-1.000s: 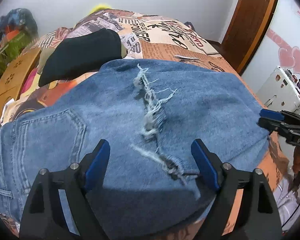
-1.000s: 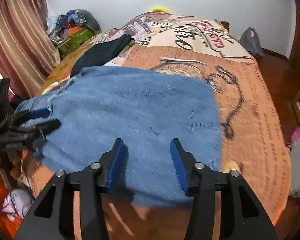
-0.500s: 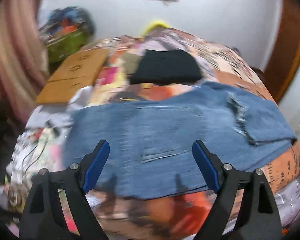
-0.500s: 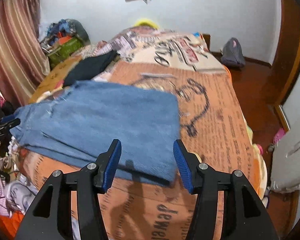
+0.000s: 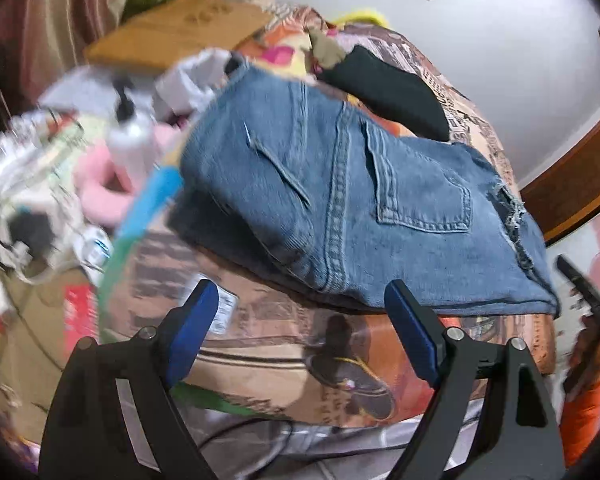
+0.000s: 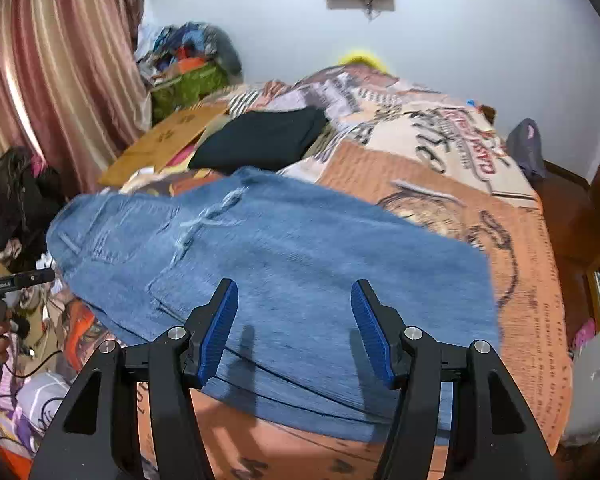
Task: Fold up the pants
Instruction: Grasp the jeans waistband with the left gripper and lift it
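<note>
Blue jeans (image 6: pixel 300 248) lie folded on the printed bed cover (image 6: pixel 520 280); the frayed rip (image 6: pixel 204 220) is on top. In the left wrist view the back pocket (image 5: pixel 420 192) and waist end of the jeans (image 5: pixel 340 184) face me. My left gripper (image 5: pixel 300 286) stands wide open, empty, over the bed's near edge just short of the denim. My right gripper (image 6: pixel 294 286) hovers over the jeans' near edge; its jaws are opening and nothing is pinched between them. Each gripper shows at the edge of the other's view: left gripper (image 6: pixel 16 280), right gripper (image 5: pixel 580 280).
A black folded garment (image 6: pixel 260 140) lies behind the jeans, beside a cardboard sheet (image 6: pixel 168 136). Left of the bed are a white bottle (image 5: pixel 130 140), pink items (image 5: pixel 100 188) and loose clutter. A striped curtain (image 6: pixel 52 80) hangs at the left, and a wooden door frame (image 5: pixel 572 184) stands at the right.
My left gripper swept left along the jeans from the rip to the waist end and rolled. My right gripper shifted sideways over the denim and its jaws widened.
</note>
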Action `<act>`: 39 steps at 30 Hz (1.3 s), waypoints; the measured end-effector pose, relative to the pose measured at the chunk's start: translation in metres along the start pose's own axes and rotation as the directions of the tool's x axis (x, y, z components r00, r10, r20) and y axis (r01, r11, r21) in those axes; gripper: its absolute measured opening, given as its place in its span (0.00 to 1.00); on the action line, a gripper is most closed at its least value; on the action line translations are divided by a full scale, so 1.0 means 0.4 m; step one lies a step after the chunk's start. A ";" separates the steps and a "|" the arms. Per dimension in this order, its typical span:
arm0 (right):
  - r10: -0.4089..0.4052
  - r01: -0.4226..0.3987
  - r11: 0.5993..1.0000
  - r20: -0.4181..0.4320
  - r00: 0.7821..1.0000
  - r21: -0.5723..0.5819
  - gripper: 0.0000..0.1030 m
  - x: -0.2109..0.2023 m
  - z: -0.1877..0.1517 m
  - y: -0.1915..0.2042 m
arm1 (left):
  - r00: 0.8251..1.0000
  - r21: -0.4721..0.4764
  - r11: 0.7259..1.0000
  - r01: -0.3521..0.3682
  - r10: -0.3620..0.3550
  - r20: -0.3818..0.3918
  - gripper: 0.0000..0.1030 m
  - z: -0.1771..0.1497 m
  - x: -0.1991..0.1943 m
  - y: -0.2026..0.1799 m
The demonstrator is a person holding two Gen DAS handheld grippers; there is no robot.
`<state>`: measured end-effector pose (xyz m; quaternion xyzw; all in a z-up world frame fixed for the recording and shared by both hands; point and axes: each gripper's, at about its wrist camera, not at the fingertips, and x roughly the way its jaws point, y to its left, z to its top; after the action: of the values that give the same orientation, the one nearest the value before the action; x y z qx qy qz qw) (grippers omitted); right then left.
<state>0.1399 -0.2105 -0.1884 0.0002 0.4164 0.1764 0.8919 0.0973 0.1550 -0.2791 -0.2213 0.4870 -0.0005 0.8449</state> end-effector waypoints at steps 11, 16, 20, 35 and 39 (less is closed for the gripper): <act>-0.051 0.051 0.999 -0.048 0.998 -0.012 0.64 0.078 -0.011 0.003 | 0.994 -0.091 0.990 0.108 -0.108 0.003 0.85 0.021 0.070 0.012; -0.048 0.047 0.999 -0.046 0.998 -0.018 0.66 0.081 -0.007 0.006 | 0.994 -0.101 0.989 0.105 -0.101 0.042 0.92 0.031 0.089 0.000; -0.045 0.045 0.999 -0.044 0.998 -0.015 0.66 0.082 -0.008 0.009 | 0.997 -0.080 0.997 -0.007 0.013 0.074 0.74 0.047 0.104 -0.017; 0.007 -0.005 0.998 -0.042 0.999 0.057 0.66 0.057 -0.016 -0.025 | 0.945 0.135 0.970 -0.204 0.159 0.287 0.25 0.113 -0.017 -0.165; 0.019 -0.015 0.993 -0.029 0.999 0.116 0.66 0.035 -0.030 -0.057 | 0.929 0.177 0.960 -0.219 0.150 0.337 0.24 0.141 -0.058 -0.218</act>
<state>0.1464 -0.2292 -0.2102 0.0527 0.4393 0.1596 0.8825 0.1503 0.1025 -0.2031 -0.0803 0.3592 0.0633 0.9277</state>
